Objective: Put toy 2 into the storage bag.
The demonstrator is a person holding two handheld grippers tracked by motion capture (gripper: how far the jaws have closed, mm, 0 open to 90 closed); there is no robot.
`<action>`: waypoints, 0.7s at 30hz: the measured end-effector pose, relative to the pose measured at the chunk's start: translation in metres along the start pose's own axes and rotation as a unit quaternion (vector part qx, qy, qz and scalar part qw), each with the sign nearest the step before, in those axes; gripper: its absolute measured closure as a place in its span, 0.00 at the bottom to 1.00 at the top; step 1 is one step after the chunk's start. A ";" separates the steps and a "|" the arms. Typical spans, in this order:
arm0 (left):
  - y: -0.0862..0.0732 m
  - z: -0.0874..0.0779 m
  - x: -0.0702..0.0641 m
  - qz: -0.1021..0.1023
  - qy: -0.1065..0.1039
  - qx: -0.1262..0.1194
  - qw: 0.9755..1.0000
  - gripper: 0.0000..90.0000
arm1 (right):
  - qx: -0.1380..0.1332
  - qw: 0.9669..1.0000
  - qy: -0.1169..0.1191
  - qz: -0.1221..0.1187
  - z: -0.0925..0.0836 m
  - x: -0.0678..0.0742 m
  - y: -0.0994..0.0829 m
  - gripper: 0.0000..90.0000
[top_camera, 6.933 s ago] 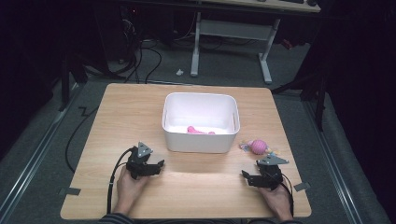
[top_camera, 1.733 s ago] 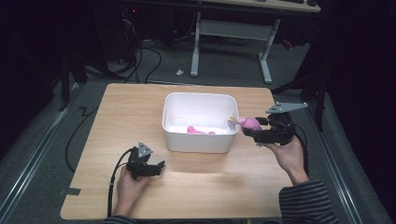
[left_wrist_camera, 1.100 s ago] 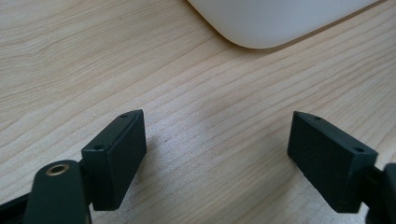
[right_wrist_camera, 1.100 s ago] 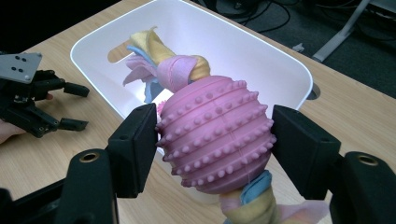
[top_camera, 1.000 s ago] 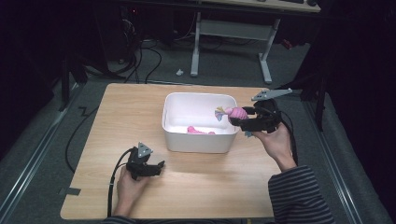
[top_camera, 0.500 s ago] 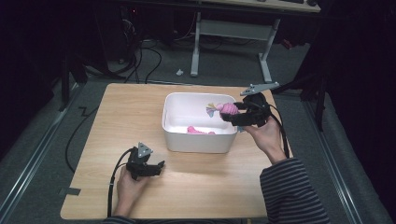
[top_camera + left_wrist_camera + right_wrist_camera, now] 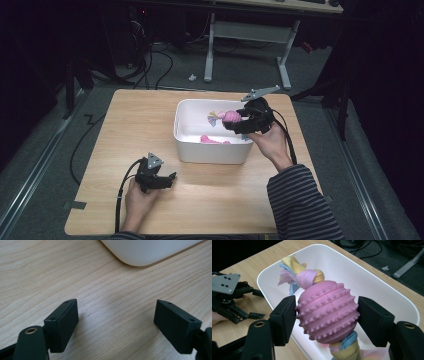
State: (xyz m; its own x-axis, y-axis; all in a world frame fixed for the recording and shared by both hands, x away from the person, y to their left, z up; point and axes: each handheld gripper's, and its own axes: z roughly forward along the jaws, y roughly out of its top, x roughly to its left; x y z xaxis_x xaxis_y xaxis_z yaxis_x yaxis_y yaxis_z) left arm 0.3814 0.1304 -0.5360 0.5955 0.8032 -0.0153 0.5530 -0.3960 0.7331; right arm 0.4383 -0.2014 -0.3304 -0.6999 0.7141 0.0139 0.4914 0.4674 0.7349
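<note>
Pink knobbed rubber ball toy (image 7: 327,313), pinched by right gripper (image 7: 239,120), now carried over white plastic bin (image 7: 190,145); release pending; left gripper (image 7: 167,180), seven o'clock, spread.

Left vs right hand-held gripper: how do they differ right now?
The right hand-held gripper is shut on the pink studded ball toy; the left hand-held gripper is open with nothing between its jaws. The right is held up over the white bin; the left sits low on the wooden table, in front of the bin. Both have black jaws.
</note>
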 end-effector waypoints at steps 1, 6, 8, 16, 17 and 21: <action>0.000 0.000 0.000 0.000 0.000 0.000 1.000 0.22 | 0.003 1.000 0.001 -0.002 0.002 0.001 0.000 0.37; 0.000 0.000 0.000 0.000 0.000 0.000 1.000 0.22 | 0.011 1.000 0.010 -0.011 0.013 0.005 0.002 0.37; 0.000 0.000 0.000 0.000 0.001 0.000 1.000 0.22 | 0.016 1.000 0.012 -0.014 0.016 0.007 0.003 0.37; 0.000 0.000 0.000 0.000 0.001 0.000 1.000 0.22 | 0.036 0.999 0.019 -0.026 0.028 0.015 0.002 0.37; 0.000 0.000 0.000 0.000 0.001 0.000 1.000 0.22 | 0.040 0.999 0.021 -0.028 0.030 0.017 0.002 0.37; 0.000 0.000 0.000 0.000 0.001 0.001 1.000 0.22 | 0.048 0.998 0.027 -0.026 0.035 0.020 0.001 0.37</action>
State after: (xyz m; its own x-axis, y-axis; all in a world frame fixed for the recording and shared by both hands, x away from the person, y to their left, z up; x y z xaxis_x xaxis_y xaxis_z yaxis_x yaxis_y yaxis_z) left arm 0.3813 0.1303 -0.5359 0.5945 0.8040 -0.0141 0.5536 -0.3965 0.7323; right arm 0.4429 -0.1690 -0.3532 -0.7518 0.6593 0.0155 0.4988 0.5531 0.6673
